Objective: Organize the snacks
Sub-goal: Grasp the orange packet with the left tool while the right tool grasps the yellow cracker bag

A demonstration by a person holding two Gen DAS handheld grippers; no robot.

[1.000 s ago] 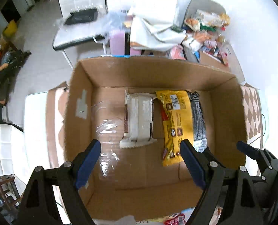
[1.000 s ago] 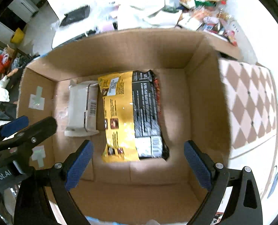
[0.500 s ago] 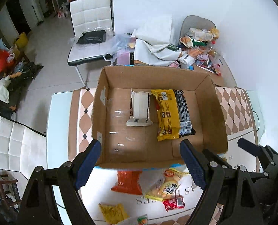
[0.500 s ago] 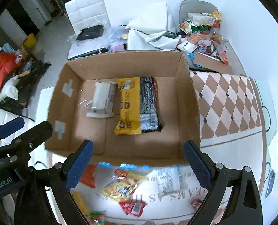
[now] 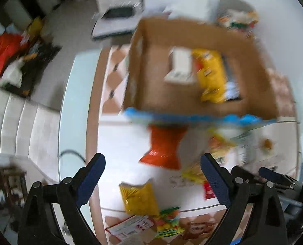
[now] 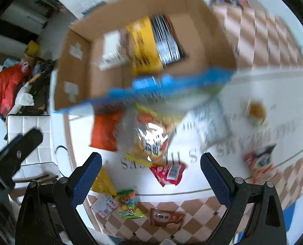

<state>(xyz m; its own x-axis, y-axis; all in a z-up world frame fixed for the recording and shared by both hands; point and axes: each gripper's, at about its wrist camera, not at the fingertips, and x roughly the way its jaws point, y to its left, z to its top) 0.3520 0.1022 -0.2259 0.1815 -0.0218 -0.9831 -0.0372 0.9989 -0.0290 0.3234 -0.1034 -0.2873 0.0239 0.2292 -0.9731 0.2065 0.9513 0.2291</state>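
Note:
Both views are motion-blurred. A cardboard box [image 5: 151,81] [image 6: 74,75] holds a white packet [image 5: 180,67] [image 6: 110,51] and a yellow-and-black bag [image 5: 211,77] [image 6: 151,45]. In front of it, loose snacks lie on the table: an orange bag [image 5: 163,147] [image 6: 105,130], a yellow bag [image 5: 138,199] [image 6: 102,181], a yellow chip bag [image 6: 151,140], a red packet [image 6: 168,172], a green candy bag [image 5: 167,221] [image 6: 129,204]. My left gripper [image 5: 153,179] and right gripper [image 6: 150,178] are both open and empty, above the loose snacks.
A blue-edged flat pack [image 5: 192,118] [image 6: 161,85] lies along the box's front edge. More packets [image 6: 259,161] lie at the right. A white chair [image 5: 118,8] and clutter [image 5: 6,55] stand beyond the table edge [image 5: 74,102].
Both grippers have pulled back and up out of the box toward the table's near side. The loose snacks in front of the box have come into view. Both stayed open.

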